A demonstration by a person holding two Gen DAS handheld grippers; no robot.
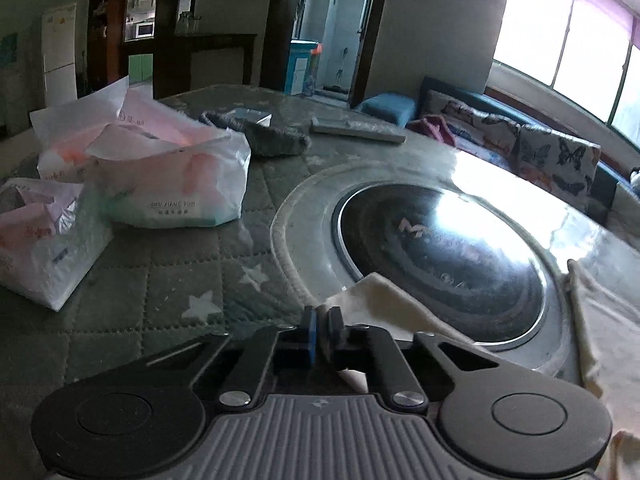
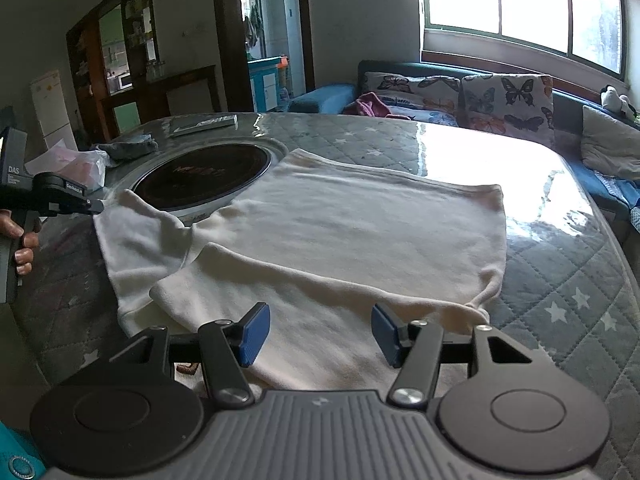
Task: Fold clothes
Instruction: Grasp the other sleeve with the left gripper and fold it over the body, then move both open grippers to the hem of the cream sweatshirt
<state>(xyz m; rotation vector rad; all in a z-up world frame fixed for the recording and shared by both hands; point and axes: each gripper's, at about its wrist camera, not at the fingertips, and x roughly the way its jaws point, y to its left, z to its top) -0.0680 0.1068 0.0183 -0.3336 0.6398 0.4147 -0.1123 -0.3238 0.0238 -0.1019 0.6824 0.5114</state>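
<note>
A cream knit garment (image 2: 340, 232) lies spread flat on the quilted table, one sleeve (image 2: 140, 236) (its cuff overlapping the round cooktop rim) angled left, near edge folded over.

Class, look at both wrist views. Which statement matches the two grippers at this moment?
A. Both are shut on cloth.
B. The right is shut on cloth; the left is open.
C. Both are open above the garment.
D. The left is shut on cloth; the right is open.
D: the left gripper pinches an edge of the white garment, while the right gripper has its blue pads wide apart above the fabric.
</note>
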